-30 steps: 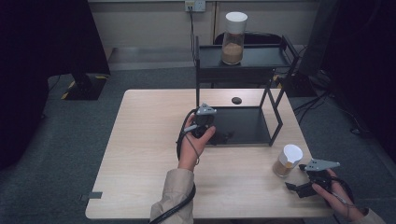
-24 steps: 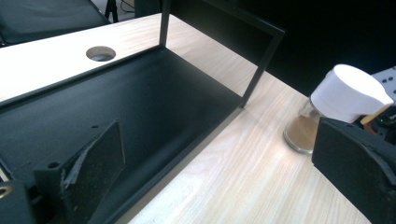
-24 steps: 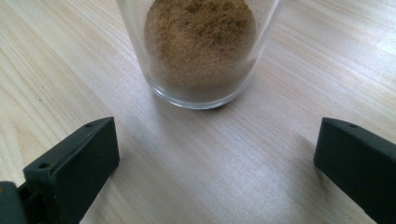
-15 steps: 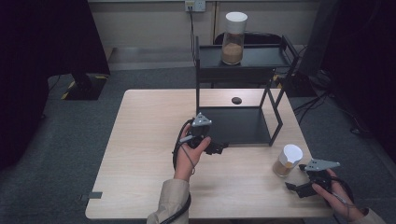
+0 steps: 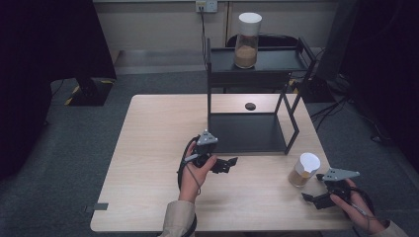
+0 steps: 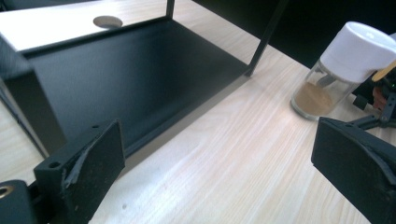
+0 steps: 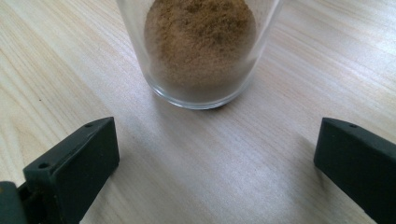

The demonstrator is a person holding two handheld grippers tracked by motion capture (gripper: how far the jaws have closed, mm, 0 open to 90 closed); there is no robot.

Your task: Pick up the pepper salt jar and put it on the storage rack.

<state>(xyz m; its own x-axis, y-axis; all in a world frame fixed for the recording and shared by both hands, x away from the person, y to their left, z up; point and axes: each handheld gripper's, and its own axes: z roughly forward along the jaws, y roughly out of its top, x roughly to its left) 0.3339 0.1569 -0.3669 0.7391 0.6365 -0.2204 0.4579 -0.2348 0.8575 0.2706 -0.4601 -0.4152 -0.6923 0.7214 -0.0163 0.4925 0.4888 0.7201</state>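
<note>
A short glass jar (image 5: 304,170) with a white lid and brown powder stands on the wooden table (image 5: 148,148) near its right edge. My right gripper (image 5: 310,197) lies just in front of it, open, jaws wide, nothing between them; the jar (image 7: 201,51) stands close ahead of it. My left gripper (image 5: 230,164) is open at the table's middle, pointing right toward the jar (image 6: 343,70), in front of the black shelf rack (image 5: 247,133). A taller jar (image 5: 247,39) with white lid stands on the rack's top shelf.
The rack's lower shelf (image 6: 126,70) lies bare right beside my left gripper. A small dark round spot (image 5: 250,105) sits on the table behind the rack. Dark screens and cables stand on the floor around the table.
My left gripper has come back out from the rack's front edge toward the person and turned to point right. The right gripper and the short jar have hardly moved.
</note>
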